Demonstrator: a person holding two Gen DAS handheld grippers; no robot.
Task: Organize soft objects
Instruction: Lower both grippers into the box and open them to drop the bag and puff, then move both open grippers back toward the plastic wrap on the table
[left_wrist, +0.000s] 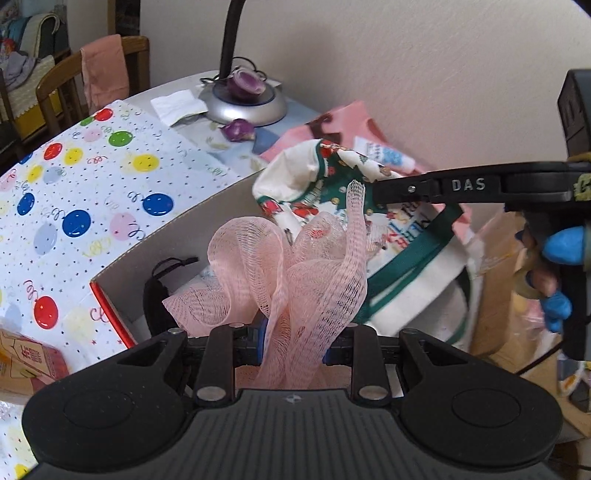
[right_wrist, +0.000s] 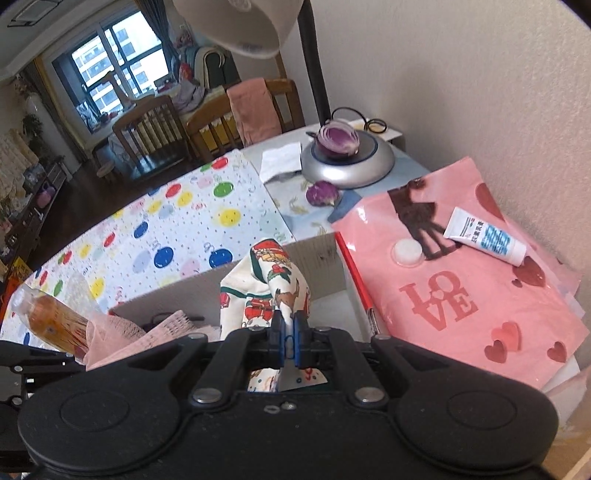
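Note:
My left gripper (left_wrist: 293, 341) is shut on a pink mesh bath pouf (left_wrist: 284, 266) and holds it over an open cardboard box (left_wrist: 177, 243). My right gripper (right_wrist: 290, 332) is shut on a white Christmas-print cloth with green trim (right_wrist: 266, 291), held above the same box (right_wrist: 317, 258). In the left wrist view the cloth (left_wrist: 317, 184) hangs from the right gripper's finger (left_wrist: 406, 190) behind the pouf. The pouf also shows at the lower left of the right wrist view (right_wrist: 147, 332). A black item (left_wrist: 159, 295) lies inside the box.
A balloon-print cloth (right_wrist: 177, 221) covers the table left of the box. A pink "LOVE" bag (right_wrist: 461, 288) with a white tube (right_wrist: 484, 236) lies to the right. A lamp base (right_wrist: 347, 162) with purple onion pieces stands behind. A bottle of amber liquid (right_wrist: 51, 321) is at left.

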